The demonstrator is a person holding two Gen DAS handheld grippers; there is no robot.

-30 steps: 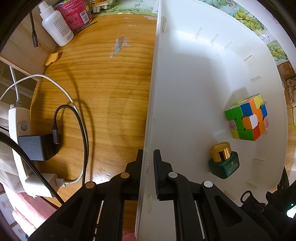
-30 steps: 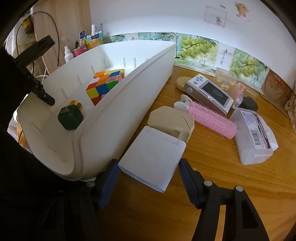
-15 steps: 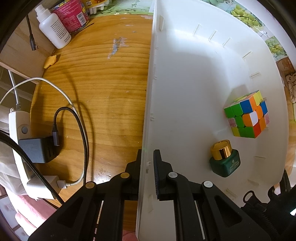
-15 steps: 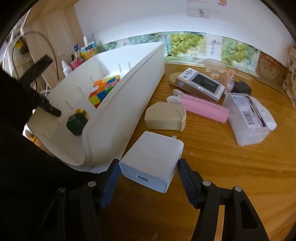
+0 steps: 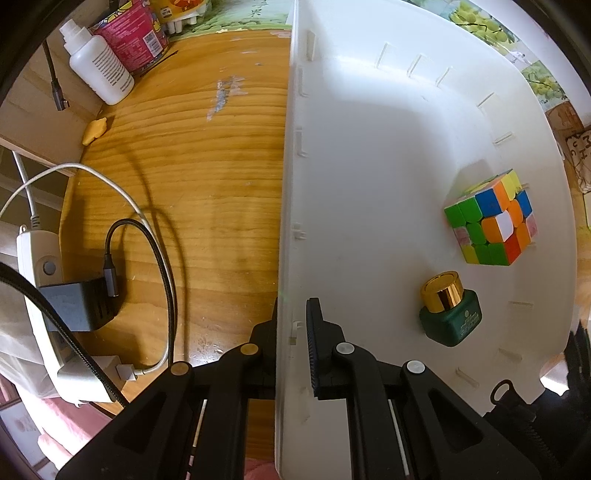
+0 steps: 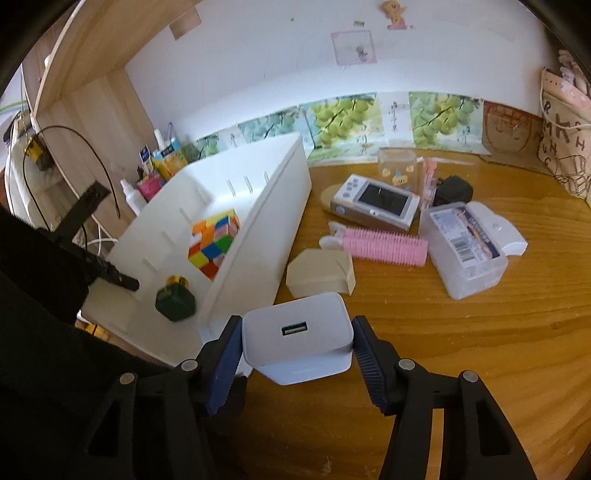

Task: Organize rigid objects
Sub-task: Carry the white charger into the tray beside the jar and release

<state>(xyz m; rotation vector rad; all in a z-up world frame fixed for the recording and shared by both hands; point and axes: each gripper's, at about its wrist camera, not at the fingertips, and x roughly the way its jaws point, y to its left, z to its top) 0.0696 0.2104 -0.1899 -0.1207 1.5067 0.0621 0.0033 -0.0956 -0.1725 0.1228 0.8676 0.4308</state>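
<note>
A wooden tabletop (image 6: 461,332) w/ strong grain is carrying everything; a pale scuff is showing on it near the far edge in the left wrist view; a white wall w/ a band of grape-print pictures (image 6: 343,118) is running along the back; a wood shelf unit (image 6: 96,92) is standing at the left.

The left gripper (image 5: 291,332) is pinching the side wall of the white bin (image 5: 369,184), jaws nearly together w/ the wall between them; inside the bin a colour cube (image 5: 491,225) is sitting near the far wall, w/ a green jar w/ gold cap (image 5: 448,314) just beside it.

The right gripper (image 6: 295,347) is clamping the white charger block (image 6: 295,339), pads pressing on both its sides, USB port facing the camera; its jaws have just been closing on it; the block is hanging clear of the wood, just beside the bin's near corner.

On the table right of the bin: a beige box (image 6: 321,273), a pink hair roller (image 6: 384,245), a clear plastic case (image 6: 465,251), a white device w/ a screen (image 6: 376,203); all are lying near one another.

Left of the bin: a power strip (image 5: 40,295) w/ a dark adapter (image 5: 77,306) plugged in, cables looping over the wood; a white bottle (image 5: 99,70) and a pink tub (image 5: 133,33) are standing at the far corner.
</note>
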